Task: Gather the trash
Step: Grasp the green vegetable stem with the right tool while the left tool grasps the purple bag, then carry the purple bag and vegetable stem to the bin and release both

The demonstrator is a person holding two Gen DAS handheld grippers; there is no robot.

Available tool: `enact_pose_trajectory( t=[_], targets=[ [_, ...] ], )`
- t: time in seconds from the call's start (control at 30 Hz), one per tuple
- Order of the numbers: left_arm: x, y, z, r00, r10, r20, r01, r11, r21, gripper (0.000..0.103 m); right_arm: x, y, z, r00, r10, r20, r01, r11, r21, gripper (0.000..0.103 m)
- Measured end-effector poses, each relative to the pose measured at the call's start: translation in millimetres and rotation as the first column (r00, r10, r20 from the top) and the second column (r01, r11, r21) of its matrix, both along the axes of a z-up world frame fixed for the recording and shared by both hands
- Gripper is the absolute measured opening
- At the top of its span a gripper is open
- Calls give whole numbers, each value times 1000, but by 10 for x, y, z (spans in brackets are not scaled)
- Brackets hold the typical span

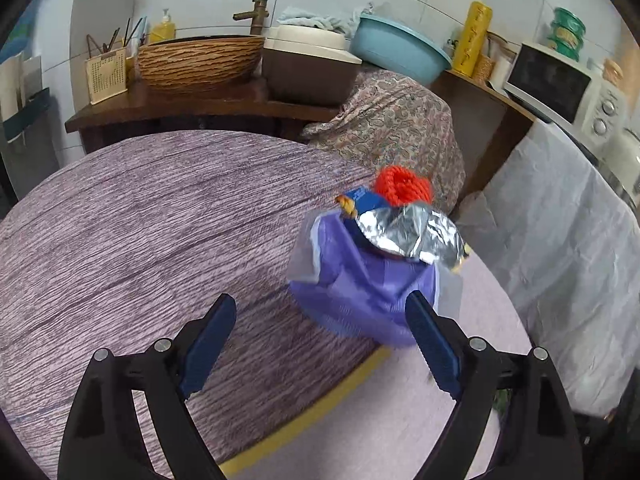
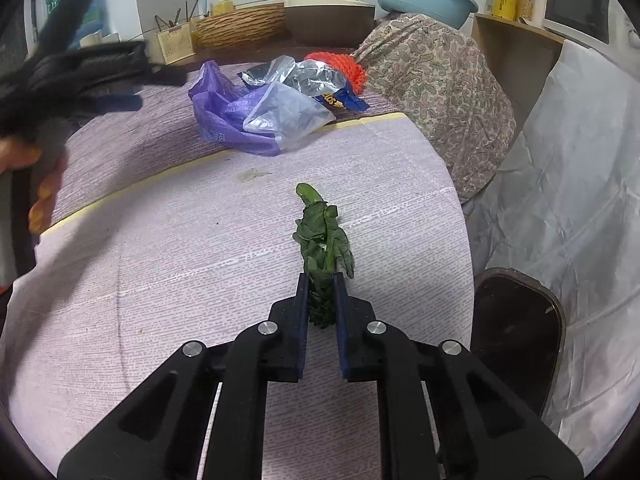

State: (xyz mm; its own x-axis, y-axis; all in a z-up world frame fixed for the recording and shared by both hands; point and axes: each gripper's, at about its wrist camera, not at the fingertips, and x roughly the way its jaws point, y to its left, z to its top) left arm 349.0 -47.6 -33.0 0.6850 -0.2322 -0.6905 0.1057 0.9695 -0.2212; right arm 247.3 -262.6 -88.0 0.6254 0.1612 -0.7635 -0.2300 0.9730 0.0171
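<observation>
A purple plastic bag point(image 1: 360, 288) lies on the round table point(image 1: 140, 220), with a silver foil snack wrapper point(image 1: 412, 232) and an orange net point(image 1: 404, 186) at its far side. My left gripper point(image 1: 320, 320) is open just above and before the bag, its right finger over the bag's near edge. The right wrist view shows the same bag point(image 2: 232, 116), the wrapper point(image 2: 316, 76) and the net point(image 2: 352, 66) farther off. My right gripper point(image 2: 320, 284) is shut on a wilted green leafy stalk point(image 2: 324, 232) held over the table. The left gripper point(image 2: 80, 72) appears blurred at upper left.
A paisley-covered object point(image 1: 400, 120) stands behind the table. A wooden counter point(image 1: 200, 108) holds a woven basin, a brown box and a blue bowl point(image 1: 396, 48). A white-draped shelf with a microwave point(image 1: 560, 88) is at right. A dark stool point(image 2: 516, 336) stands beside the table.
</observation>
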Motion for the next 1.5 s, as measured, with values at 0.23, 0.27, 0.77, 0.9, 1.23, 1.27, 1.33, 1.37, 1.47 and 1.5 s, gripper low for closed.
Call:
enact_pose_trajectory(
  t=[0.23,0.27,0.77,0.9,1.23,1.27,1.33,1.37,1.47,1.5],
  targets=[
    [360,-164,-119,996,57,-64,-56,998,16,80,1,-33,1,1000,-9,1,9,999,32,13],
    [388,-177,-152,996,59,-73,-57,998,20,74,-1,-33,1,1000,-9,3,9,999,32,13],
    [-192,80,-140,999,-14,-50,14,1000,0,19,-72,-51,-12,999,-9,34,7,998,56,13],
    [-502,201,-45,999,-34,-6,34,999,-2,19,-171,-4,-11,998,13,60,-16,999,44,13],
    [-1150,263,146,992,-96,83,98,995,-21,18,-537,-106,210,992,-6,125,-11,991,136,13],
    [-1202,232,154,990,-111,84,114,993,-30,18,-590,-122,239,991,-9,135,-10,989,145,13],
    [-1276,167,170,987,-131,90,135,990,-33,18,-700,-158,292,989,-16,150,-9,987,164,13],
    [-1306,119,175,985,-144,94,148,988,-33,18,-745,-170,316,988,-19,156,-8,986,169,13],
    [-1409,-46,188,977,-190,99,195,980,-43,18,-902,-237,384,984,-28,178,-4,984,177,13],
    [-1437,-131,201,973,-209,102,215,976,-46,18,-951,-274,406,982,-33,184,-1,983,182,13]
  ],
)
